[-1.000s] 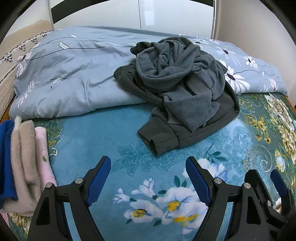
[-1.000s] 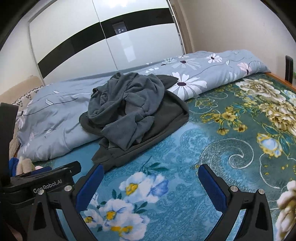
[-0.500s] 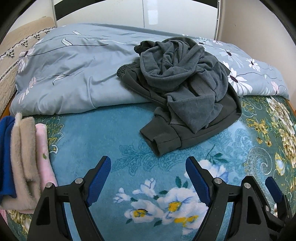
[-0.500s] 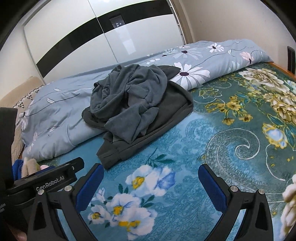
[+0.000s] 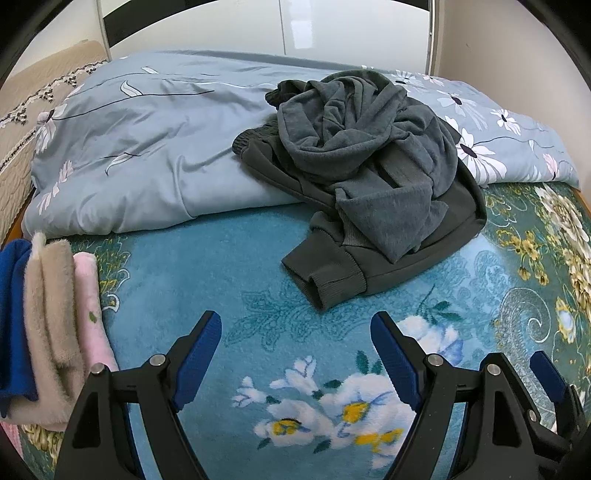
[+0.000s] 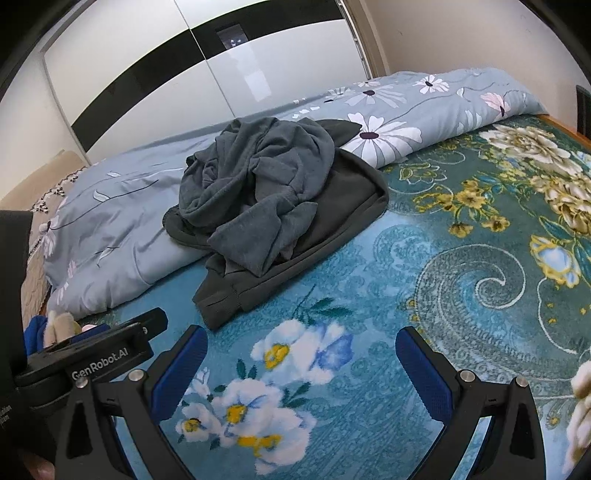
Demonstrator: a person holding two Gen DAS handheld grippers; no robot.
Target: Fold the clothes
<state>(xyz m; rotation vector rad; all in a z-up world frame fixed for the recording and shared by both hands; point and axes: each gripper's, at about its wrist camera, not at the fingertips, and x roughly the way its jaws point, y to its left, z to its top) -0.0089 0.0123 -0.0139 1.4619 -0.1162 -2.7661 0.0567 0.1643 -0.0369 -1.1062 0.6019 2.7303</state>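
Observation:
A crumpled heap of dark grey clothes (image 5: 369,177) lies on the bed, half on the grey-blue quilt (image 5: 147,147) and half on the teal floral blanket (image 5: 207,266). A ribbed cuff of the darker garment (image 5: 325,288) points toward me. The heap also shows in the right wrist view (image 6: 266,206). My left gripper (image 5: 295,332) is open and empty, just short of the cuff. My right gripper (image 6: 301,345) is open and empty, to the right of the cuff (image 6: 221,306). The left gripper's body (image 6: 99,354) shows at the right view's lower left.
A stack of folded clothes, blue, beige and pink (image 5: 48,325), lies at the left edge of the blanket. A white and black wardrobe (image 6: 221,74) stands behind the bed. A wall (image 6: 480,33) is at the right.
Both grippers have moved forward toward the heap, which now looks larger and nearer. Both stay open.

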